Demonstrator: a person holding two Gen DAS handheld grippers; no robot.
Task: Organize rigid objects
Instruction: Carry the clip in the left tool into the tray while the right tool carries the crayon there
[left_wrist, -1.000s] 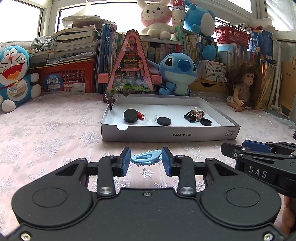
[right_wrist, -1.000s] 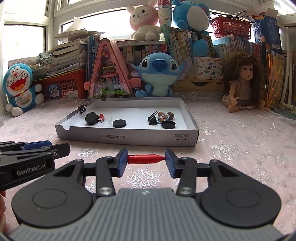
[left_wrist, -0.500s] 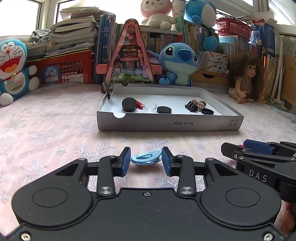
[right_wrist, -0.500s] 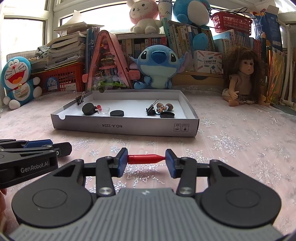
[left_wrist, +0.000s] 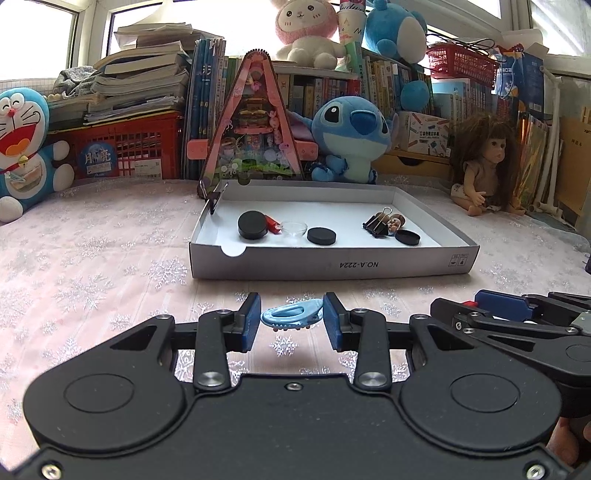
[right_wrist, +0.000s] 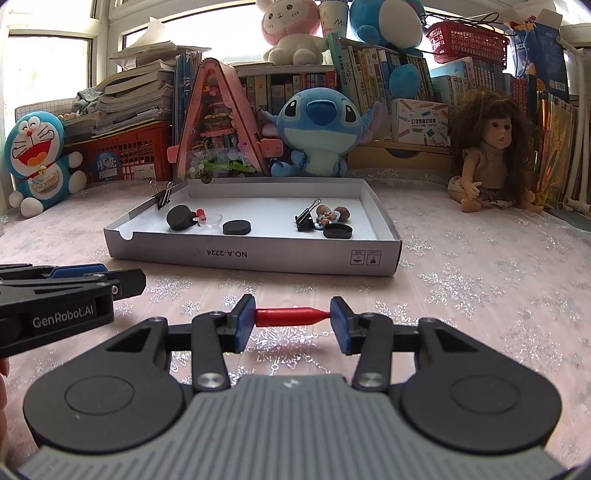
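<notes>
My left gripper (left_wrist: 291, 320) is shut on a light blue hair clip (left_wrist: 291, 317) and holds it above the snowflake cloth, in front of the white cardboard tray (left_wrist: 332, 263). My right gripper (right_wrist: 292, 319) is shut on a red pointed cap (right_wrist: 291, 316), held crosswise above the cloth, in front of the same tray (right_wrist: 251, 254). The tray holds black round lids (left_wrist: 252, 224), a clear dish (left_wrist: 293, 229), a small red piece (left_wrist: 272, 223), binder clips (left_wrist: 376, 224) and a small figure (right_wrist: 328, 218). Each gripper shows at the edge of the other's view.
Plush toys stand behind the tray: Stitch (left_wrist: 351, 136) and Doraemon (left_wrist: 22, 147) at far left. A pink triangular toy house (left_wrist: 253, 122) stands at the tray's back. A doll (left_wrist: 484, 162) sits at the right. Books and red baskets line the back.
Both grippers have lifted a little with their objects still held, and the tray looks slightly lower and nearer in both views. Neither grip has changed.
</notes>
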